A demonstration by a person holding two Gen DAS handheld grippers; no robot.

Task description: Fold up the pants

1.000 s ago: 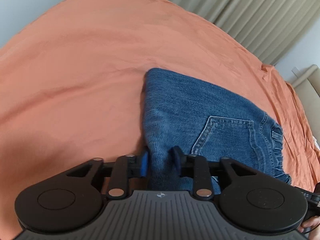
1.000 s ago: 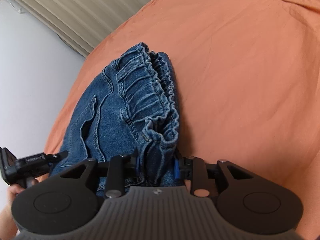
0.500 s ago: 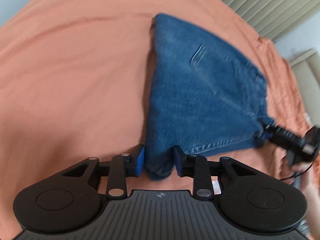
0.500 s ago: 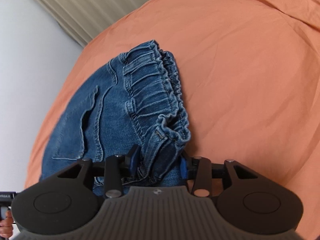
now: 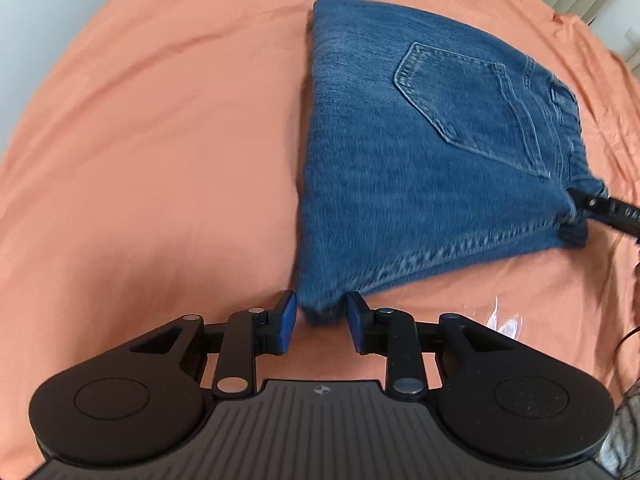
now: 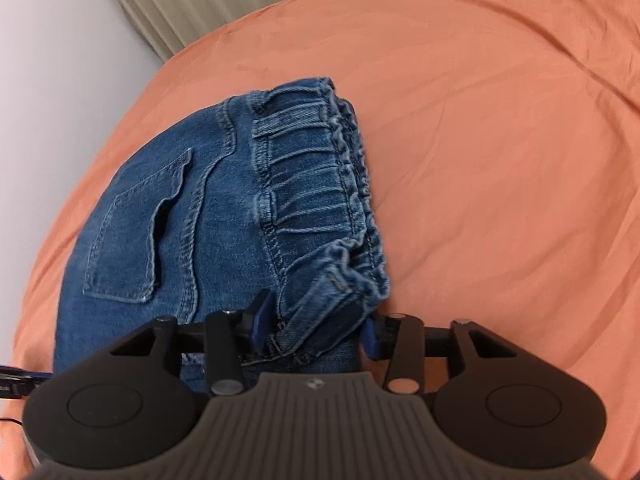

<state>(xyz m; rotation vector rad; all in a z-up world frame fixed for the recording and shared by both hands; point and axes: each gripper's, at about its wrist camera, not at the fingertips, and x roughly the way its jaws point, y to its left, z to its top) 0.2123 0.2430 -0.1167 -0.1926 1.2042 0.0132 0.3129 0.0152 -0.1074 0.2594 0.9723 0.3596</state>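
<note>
Blue denim pants (image 5: 420, 168), folded into a compact wedge, lie flat on the orange bedsheet (image 5: 160, 140), back pocket (image 5: 448, 92) facing up. That pocket is the only container-like thing in view; it gapes slightly in the right wrist view (image 6: 132, 236), and its contents cannot be seen.

Left gripper (image 5: 321, 322): blue-padded fingers (image 5: 286, 322) spread, with the near corner of the pants sitting in the gap. Pads look just clear of the fabric, so released, not pinching.

Right gripper (image 6: 316, 328): jaws parted wide around the gathered elastic waistband (image 6: 316, 188) at the pants' near corner. Denim fills the gap, but the pads do not appear to compress it, so it reads as let go. Contact on the far pad is hard to judge. From the left wrist view, the same gripper's black finger (image 5: 608, 212) is at the waistband corner of the pants.

Beige pleated curtain (image 6: 192, 4) and a white wall (image 6: 48, 80) sit beyond the pants' far side. A small white print on the sheet (image 5: 502, 316) is just beside the pants' near hem edge.
</note>
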